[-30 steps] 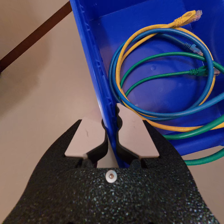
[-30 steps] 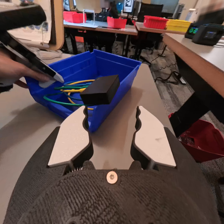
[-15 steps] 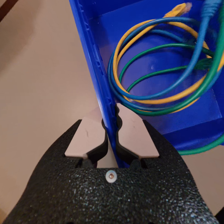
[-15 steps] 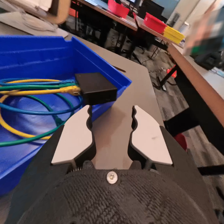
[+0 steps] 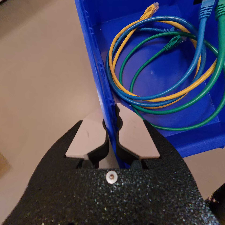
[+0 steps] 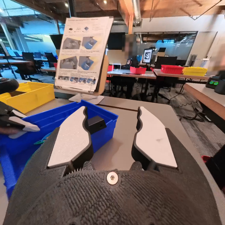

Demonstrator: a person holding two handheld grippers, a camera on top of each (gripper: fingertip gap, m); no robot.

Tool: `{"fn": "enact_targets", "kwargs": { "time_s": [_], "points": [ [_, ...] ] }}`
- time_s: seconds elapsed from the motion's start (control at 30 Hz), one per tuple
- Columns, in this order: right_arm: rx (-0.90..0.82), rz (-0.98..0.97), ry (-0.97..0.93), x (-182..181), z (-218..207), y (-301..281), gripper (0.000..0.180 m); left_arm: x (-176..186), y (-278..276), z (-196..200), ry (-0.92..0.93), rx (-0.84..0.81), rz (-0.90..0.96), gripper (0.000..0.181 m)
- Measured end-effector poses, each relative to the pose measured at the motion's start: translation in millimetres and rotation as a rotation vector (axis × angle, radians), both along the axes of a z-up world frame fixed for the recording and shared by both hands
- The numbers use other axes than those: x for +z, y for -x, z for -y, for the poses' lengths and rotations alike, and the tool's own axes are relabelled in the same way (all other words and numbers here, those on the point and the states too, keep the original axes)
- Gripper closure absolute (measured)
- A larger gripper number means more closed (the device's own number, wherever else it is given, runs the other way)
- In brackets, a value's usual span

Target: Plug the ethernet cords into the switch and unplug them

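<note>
A blue bin (image 5: 95,48) holds coiled yellow (image 5: 113,68), blue (image 5: 199,48) and green (image 5: 133,77) ethernet cords. Free yellow and green plugs lie on the bin floor. A blue and a green plug run up out of the left wrist view at the top right. My left gripper (image 5: 111,113) is shut on the bin's left wall. In the right wrist view the black switch (image 6: 96,124) sits in the bin's (image 6: 101,137) far right corner. My right gripper (image 6: 112,108) is open and empty above the table, to the right of the bin. The left gripper (image 6: 24,126) shows at the far left.
A yellow bin (image 6: 30,96) stands behind the blue one at the left. A paper sheet on a stand (image 6: 82,54) stands at the table's back edge. The grey table (image 6: 152,115) ends at the right, with floor below. Other tables with red and yellow bins stand farther back.
My right gripper has pulled back and tilted up, away from the switch, and opened a little wider. The cords have shifted and settled in the bin. The left gripper keeps its hold on the wall.
</note>
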State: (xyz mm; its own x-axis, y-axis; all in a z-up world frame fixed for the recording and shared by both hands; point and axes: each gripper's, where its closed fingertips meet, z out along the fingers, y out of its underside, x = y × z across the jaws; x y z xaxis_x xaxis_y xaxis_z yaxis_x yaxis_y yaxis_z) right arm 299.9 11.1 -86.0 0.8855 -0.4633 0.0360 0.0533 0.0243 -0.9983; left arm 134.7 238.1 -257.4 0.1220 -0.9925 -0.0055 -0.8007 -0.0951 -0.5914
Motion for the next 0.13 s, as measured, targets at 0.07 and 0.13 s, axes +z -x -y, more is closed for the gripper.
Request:
{"fn": "enact_targets", "kwargs": {
  "time_s": [0.07, 0.13],
  "points": [
    [0.038, -0.015, 0.032, -7.2, -12.8, 7.7, 0.099, 0.1, 25.1, -5.4, -0.011, -0.009, -0.009, 0.174],
    [0.063, -0.014, 0.076, -15.3, -28.0, 16.4, 0.098, 0.8, 58.9, -14.5, -0.015, -0.018, -0.020, 0.174]
  ]
}}
